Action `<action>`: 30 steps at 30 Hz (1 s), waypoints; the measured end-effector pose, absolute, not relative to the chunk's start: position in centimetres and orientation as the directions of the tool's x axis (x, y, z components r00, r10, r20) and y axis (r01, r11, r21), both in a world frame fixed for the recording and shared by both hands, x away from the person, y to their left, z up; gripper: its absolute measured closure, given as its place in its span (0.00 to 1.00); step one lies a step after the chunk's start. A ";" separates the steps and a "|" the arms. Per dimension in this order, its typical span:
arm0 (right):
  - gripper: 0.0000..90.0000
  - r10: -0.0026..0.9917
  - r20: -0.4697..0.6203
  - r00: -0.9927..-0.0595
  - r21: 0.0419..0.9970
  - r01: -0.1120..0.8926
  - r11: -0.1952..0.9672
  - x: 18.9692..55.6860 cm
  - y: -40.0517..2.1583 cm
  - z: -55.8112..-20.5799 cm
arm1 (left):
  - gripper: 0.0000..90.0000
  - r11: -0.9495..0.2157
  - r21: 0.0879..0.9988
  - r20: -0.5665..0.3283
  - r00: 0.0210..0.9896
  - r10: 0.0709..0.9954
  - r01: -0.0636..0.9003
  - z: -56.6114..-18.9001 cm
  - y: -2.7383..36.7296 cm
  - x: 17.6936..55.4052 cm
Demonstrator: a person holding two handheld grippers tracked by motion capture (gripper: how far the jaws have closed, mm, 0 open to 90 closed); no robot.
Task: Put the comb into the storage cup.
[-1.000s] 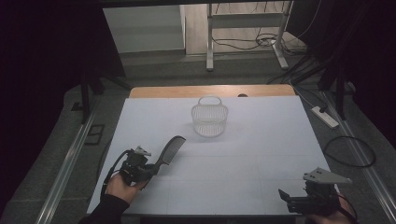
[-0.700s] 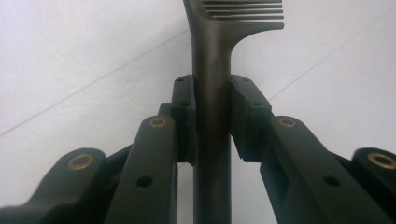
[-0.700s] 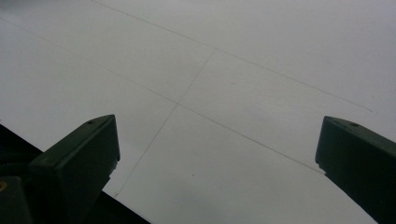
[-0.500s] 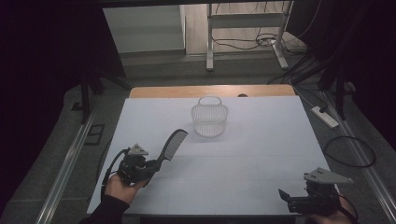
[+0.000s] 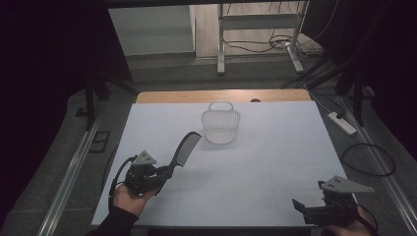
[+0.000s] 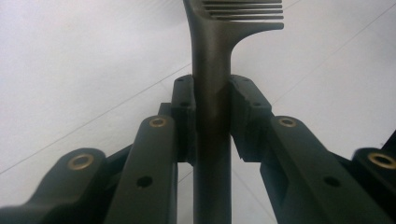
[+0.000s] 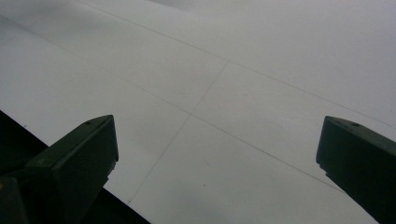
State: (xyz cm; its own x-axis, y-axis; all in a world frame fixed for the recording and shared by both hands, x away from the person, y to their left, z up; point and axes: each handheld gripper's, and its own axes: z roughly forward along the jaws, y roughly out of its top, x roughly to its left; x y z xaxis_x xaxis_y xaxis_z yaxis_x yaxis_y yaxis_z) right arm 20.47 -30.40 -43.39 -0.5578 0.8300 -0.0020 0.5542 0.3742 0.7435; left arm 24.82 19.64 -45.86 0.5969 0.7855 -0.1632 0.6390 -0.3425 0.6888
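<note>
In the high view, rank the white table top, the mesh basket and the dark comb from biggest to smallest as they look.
1. White table top, by far the largest.
2. Mesh basket.
3. Comb, narrower than the basket though about as long. It is held up by the left gripper, nearer the camera, so these two are unsure.

A comb is raised over the table's near left; a basket stands behind it, mid-table.
</note>
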 end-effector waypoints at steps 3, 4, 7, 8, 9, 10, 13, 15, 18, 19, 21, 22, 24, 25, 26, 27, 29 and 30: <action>0.00 0.822 0.002 -0.569 0.741 0.553 0.380 20.7 -30.3 -43.3 | 0.81 -0.352 0.692 -0.160 0.610 0.776 0.630 -45.8 19.2 24.8; 0.00 0.818 0.007 -0.576 0.743 0.550 0.381 20.8 -30.2 -43.2 | 0.81 -0.356 0.692 -0.159 0.614 0.773 0.628 -45.8 19.0 24.8; 0.00 0.800 0.029 -0.599 0.752 0.541 0.378 21.0 -30.0 -43.0 | 0.81 -0.365 0.696 -0.153 0.625 0.766 0.618 -45.8 18.6 24.8; 0.00 0.795 0.033 -0.606 0.752 0.539 0.380 21.1 -30.0 -42.9 | 0.81 -0.368 0.698 -0.148 0.627 0.765 0.614 -45.7 18.5 24.8; 0.00 0.791 0.042 -0.611 0.753 0.539 0.377 21.2 -29.9 -42.9 | 0.81 -0.369 0.701 -0.147 0.629 0.763 0.611 -45.7 18.5 24.8; 0.00 0.786 0.045 -0.616 0.756 0.536 0.376 21.3 -29.8 -42.8 | 0.81 -0.366 0.705 -0.147 0.630 0.762 0.607 -45.6 18.4 24.8; 0.00 0.775 0.061 -0.630 0.771 0.523 0.364 21.6 -29.7 -42.6 | 0.81 -0.360 0.714 -0.148 0.633 0.760 0.600 -45.5 18.2 24.8; 0.00 0.767 0.062 -0.639 0.782 0.508 0.361 21.8 -29.6 -42.4 | 0.81 -0.361 0.718 -0.146 0.635 0.758 0.596 -45.5 18.1 24.8; 0.00 0.753 0.065 -0.655 0.797 0.488 0.356 22.2 -29.4 -42.0 | 0.81 -0.362 0.721 -0.146 0.640 0.754 0.591 -45.5 17.9 24.9; 0.00 0.752 0.072 -0.655 0.798 0.490 0.351 22.3 -29.4 -41.9 | 0.81 -0.361 0.723 -0.146 0.641 0.754 0.589 -45.5 17.8 24.9; 0.00 0.750 0.080 -0.657 0.797 0.494 0.348 22.7 -29.3 -41.8 | 0.81 -0.368 0.723 -0.141 0.647 0.749 0.584 -45.4 17.6 25.0; 0.00 0.750 0.082 -0.657 0.794 0.498 0.349 22.8 -29.3 -41.8 | 0.81 -0.369 0.724 -0.140 0.648 0.748 0.583 -45.4 17.5 25.0; 0.00 0.749 0.084 -0.657 0.782 0.509 0.359 23.1 -29.1 -41.8 | 0.81 -0.371 0.725 -0.144 0.654 0.743 0.581 -45.4 17.3 25.1; 0.00 0.747 0.086 -0.660 0.784 0.508 0.358 23.2 -29.1 -41.8 | 0.81 -0.370 0.725 -0.146 0.655 0.741 0.580 -45.5 17.3 25.1; 0.00 0.744 0.089 -0.663 0.784 0.507 0.358 23.2 -29.0 -41.7 | 0.81 -0.370 0.726 -0.147 0.656 0.740 0.580 -45.5 17.2 25.1; 0.00 0.739 0.093 -0.667 0.786 0.505 0.356 23.3 -28.9 -41.7 | 0.81 -0.373 0.726 -0.144 0.658 0.740 0.578 -45.5 17.1 25.2; 0.00 0.733 0.103 -0.673 0.789 0.504 0.351 23.5 -28.7 -41.6 | 0.81 -0.372 0.729 -0.143 0.659 0.739 0.575 -45.4 16.9 25.3; 0.00 0.731 0.105 -0.674 0.790 0.503 0.350 23.5 -28.7 -41.6 | 0.81 -0.376 0.729 -0.141 0.662 0.737 0.573 -45.4 16.9 25.3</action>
